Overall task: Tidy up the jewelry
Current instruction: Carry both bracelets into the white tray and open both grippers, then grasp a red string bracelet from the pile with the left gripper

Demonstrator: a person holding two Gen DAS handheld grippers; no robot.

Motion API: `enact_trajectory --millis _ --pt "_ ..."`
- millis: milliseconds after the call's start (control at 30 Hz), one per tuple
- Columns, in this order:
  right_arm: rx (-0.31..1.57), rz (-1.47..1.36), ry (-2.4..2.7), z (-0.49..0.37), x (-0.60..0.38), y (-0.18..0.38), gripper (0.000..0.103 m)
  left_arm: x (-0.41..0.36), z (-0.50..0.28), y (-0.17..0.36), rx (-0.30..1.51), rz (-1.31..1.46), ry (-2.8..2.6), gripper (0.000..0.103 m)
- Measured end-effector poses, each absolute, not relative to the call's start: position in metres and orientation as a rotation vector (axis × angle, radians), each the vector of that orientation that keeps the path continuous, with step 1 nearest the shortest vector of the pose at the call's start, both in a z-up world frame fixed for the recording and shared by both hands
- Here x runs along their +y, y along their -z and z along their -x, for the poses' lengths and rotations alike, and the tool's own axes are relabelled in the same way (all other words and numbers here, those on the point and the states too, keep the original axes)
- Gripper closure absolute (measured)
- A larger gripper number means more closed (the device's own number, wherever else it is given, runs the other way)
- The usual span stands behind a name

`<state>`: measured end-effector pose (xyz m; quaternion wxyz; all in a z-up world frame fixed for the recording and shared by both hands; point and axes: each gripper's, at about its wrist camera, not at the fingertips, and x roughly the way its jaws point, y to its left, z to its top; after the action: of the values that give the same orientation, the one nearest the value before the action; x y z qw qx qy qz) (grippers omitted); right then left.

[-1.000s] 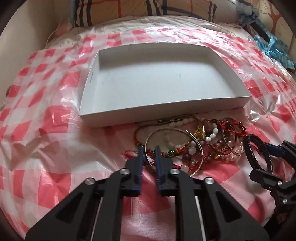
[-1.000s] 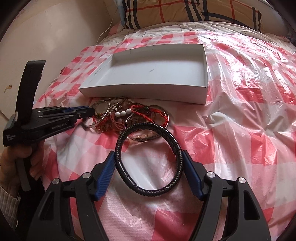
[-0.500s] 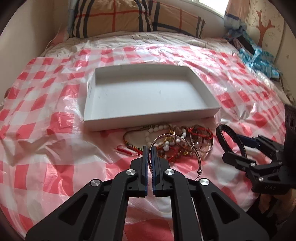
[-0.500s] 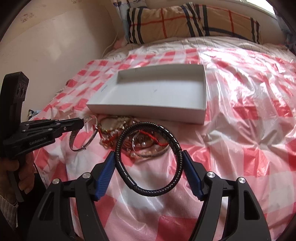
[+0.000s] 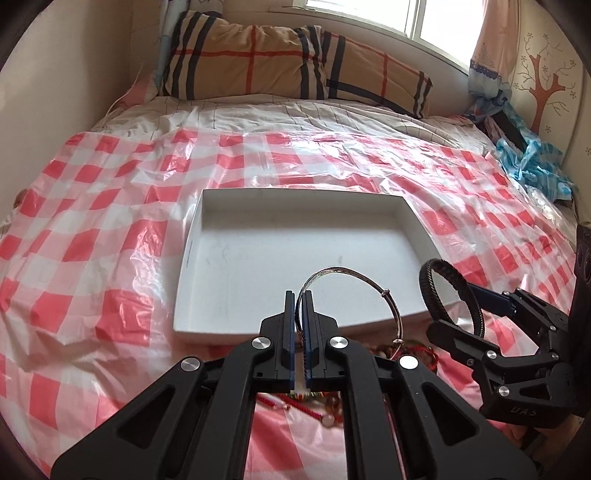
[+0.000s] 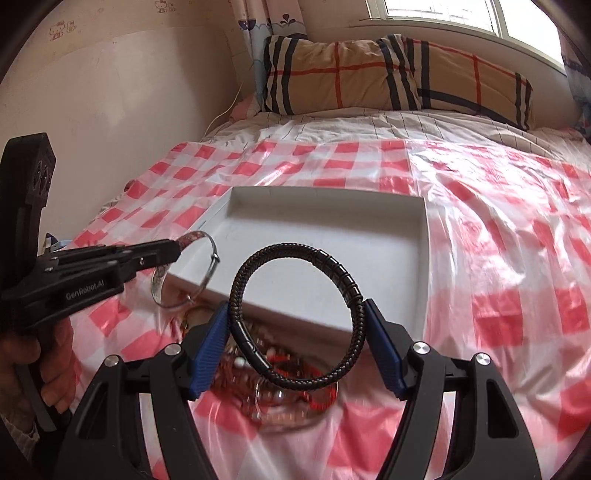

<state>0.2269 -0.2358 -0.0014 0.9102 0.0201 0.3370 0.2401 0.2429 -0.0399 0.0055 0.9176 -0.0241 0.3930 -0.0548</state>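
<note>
Both bracelets now hang lifted above the pile: left gripper (image 5: 299, 295) pinching the silver bangle (image 5: 354, 291), right gripper (image 6: 297, 325) clamping the black braided bracelet (image 6: 351, 291).

A home bedroom: a bed (image 5: 258, 122) with plaid pillow (image 6: 369, 74) under a window (image 5: 424, 22) (cartoon wall stickers too).

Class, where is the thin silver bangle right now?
The silver bangle hangs pinched in the left gripper, over the white box's near edge, left of the black bracelet.
</note>
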Motion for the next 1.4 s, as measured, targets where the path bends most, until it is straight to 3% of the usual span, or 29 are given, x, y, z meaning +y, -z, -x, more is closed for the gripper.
enact_trajectory --millis 233,300,433,767,1000,1400 --pt "0.672 -0.027 -0.474 -0.270 -0.223 0.001 0.034 -0.037 -0.275 -0.002 0.796 0.050 0.079 0.100" --pt "0.681 -0.018 -0.461 -0.282 -0.221 0.007 0.028 -0.038 -0.285 -0.001 0.793 0.042 0.070 0.099" --pt "0.699 -0.027 -0.416 -0.287 -0.232 0.011 0.027 -0.033 -0.304 0.019 0.826 0.056 0.015 0.099" --pt "0.754 -0.141 -0.404 -0.251 -0.275 0.001 0.027 -0.021 -0.263 0.014 0.846 0.081 0.046 0.095" --pt "0.876 -0.071 -0.414 -0.206 -0.271 0.039 0.027 -0.036 -0.214 0.033 0.898 -0.008 0.142 0.081" --pt "0.828 0.062 -0.475 -0.196 -0.238 0.041 0.028 -0.040 -0.193 0.046 0.926 -0.100 0.098 0.055"
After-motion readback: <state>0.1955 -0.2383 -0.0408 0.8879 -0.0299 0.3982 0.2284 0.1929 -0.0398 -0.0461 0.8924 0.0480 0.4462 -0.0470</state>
